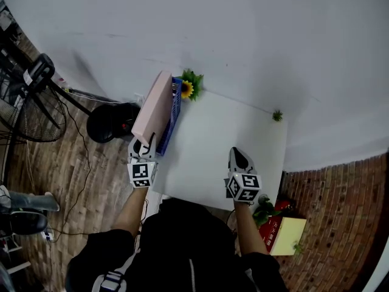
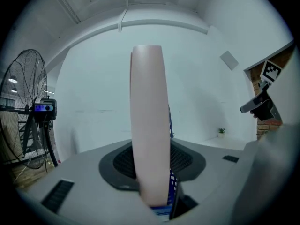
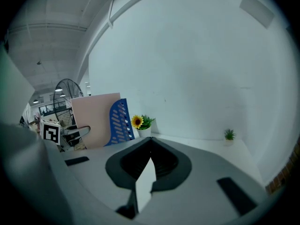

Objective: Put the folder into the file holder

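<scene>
A pale pink folder (image 1: 152, 107) stands on edge at the table's left rim, its lower part against the blue slotted file holder (image 1: 174, 111). My left gripper (image 1: 144, 143) is shut on the folder's near edge. In the left gripper view the folder (image 2: 149, 121) rises upright between the jaws, and a strip of the blue holder (image 2: 173, 181) shows low on its right. My right gripper (image 1: 239, 153) hovers over the white table (image 1: 206, 139), jaws together and holding nothing. From the right gripper view the folder (image 3: 93, 118) and holder (image 3: 120, 121) stand at the left.
A potted sunflower (image 1: 188, 87) stands just behind the holder, and a small green plant (image 1: 277, 115) sits at the table's far right. A large floor fan (image 1: 29, 111) with a black base (image 1: 112, 121) is at the left. A yellow and red box (image 1: 281, 232) lies on the brick floor.
</scene>
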Available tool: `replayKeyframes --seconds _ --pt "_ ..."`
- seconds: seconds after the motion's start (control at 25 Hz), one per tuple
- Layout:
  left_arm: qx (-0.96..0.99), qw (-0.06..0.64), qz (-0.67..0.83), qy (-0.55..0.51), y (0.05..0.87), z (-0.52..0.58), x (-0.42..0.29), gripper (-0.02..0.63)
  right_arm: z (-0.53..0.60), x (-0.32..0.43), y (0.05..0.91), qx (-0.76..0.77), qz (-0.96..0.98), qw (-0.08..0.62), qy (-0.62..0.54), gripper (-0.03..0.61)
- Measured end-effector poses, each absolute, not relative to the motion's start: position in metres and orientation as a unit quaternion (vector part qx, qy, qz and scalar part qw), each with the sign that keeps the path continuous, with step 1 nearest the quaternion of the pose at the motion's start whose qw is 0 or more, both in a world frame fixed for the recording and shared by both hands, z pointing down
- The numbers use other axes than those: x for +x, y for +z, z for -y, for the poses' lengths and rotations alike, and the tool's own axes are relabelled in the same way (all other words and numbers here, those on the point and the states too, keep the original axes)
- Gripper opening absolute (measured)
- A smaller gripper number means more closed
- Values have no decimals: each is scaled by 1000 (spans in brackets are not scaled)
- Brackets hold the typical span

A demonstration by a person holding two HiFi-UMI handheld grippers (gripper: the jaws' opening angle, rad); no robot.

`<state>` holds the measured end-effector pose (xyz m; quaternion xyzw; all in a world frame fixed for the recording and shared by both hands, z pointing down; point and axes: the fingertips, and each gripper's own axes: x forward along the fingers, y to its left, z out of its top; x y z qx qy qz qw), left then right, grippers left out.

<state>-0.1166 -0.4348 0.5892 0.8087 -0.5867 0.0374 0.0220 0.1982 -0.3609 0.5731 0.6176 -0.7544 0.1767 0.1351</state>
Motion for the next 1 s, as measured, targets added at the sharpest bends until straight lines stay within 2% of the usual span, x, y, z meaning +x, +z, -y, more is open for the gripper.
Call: replayKeyframes --seconds 0.48,1.0 --pt "810 39 583 54 606 436 -114 189 359 190 580 605 763 150 172 8" --pt "826 85 556 39 592 425 -113 236 363 173 580 588 777 140 176 7"
